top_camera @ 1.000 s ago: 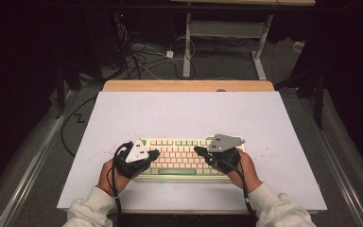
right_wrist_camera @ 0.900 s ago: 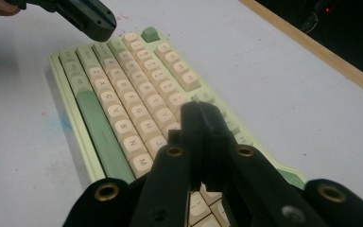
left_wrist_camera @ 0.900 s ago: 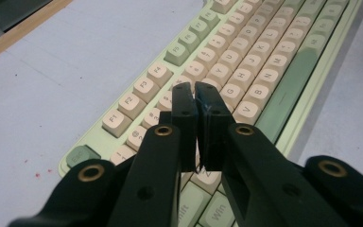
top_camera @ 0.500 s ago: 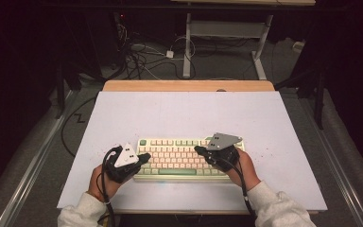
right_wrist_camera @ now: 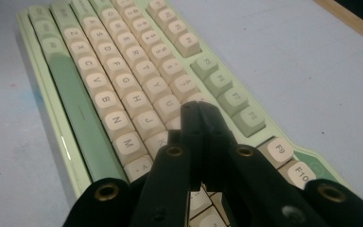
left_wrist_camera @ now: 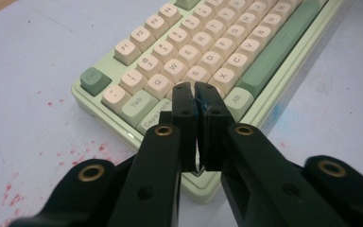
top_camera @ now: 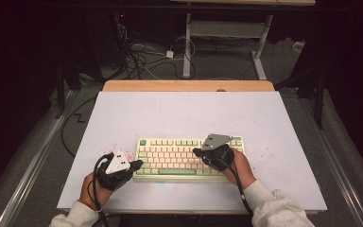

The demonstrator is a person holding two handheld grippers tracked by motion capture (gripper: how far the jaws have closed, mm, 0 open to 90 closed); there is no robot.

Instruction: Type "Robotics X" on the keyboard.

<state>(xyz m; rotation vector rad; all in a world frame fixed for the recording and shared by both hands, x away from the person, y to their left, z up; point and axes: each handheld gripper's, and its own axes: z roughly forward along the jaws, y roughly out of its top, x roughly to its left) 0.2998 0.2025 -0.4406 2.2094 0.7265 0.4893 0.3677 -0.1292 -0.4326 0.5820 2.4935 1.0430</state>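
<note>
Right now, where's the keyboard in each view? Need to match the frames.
High view: keyboard low centre on the white table, left claw at its left end, right claw over its right half.
Left gripper view: keyboard runs from centre to upper right, beyond the shut claw.
Right gripper view: keyboard runs to upper left.
Shared landmark: green spacebar.
</note>
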